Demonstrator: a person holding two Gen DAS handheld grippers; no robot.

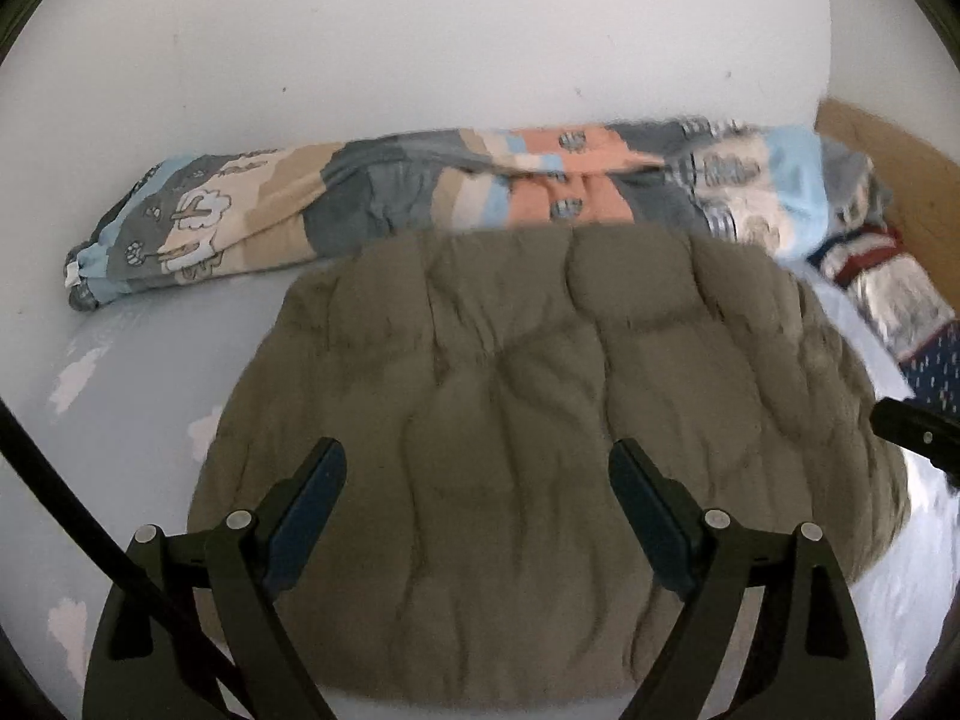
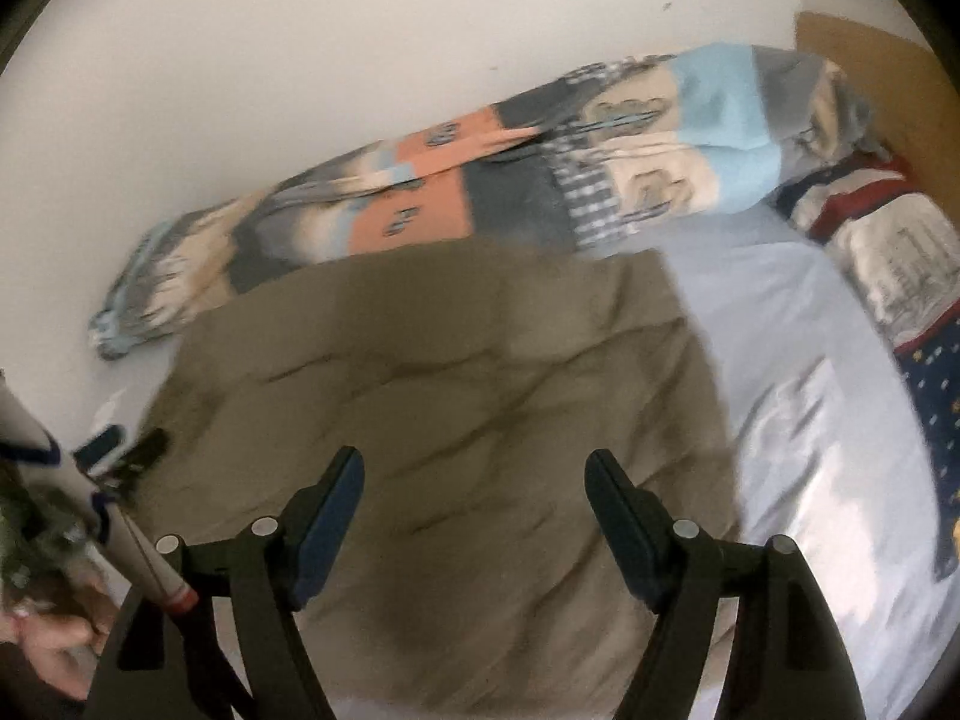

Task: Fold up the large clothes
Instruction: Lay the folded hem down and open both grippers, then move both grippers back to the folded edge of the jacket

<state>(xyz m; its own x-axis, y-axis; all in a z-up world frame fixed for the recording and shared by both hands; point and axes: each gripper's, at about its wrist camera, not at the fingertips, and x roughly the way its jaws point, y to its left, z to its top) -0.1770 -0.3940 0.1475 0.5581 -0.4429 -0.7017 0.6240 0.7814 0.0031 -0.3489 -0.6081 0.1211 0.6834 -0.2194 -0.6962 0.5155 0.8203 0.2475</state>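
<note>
An olive-brown garment (image 1: 540, 420) lies folded and wrinkled in a broad flat shape on the pale blue bed sheet (image 1: 150, 372). It also shows in the right wrist view (image 2: 450, 408). My left gripper (image 1: 477, 468) is open and empty, hovering above the garment's near half. My right gripper (image 2: 474, 480) is open and empty above the garment too. The left gripper's fingers (image 2: 102, 447) show at the garment's left edge in the right wrist view. A tip of the right gripper (image 1: 912, 429) shows at the right in the left wrist view.
A rolled patchwork duvet (image 1: 420, 198) lies along the white wall (image 1: 420, 30) behind the garment. A patterned pillow (image 2: 900, 276) sits at the right by a wooden headboard (image 1: 888, 162). A hand (image 2: 54, 636) shows at lower left.
</note>
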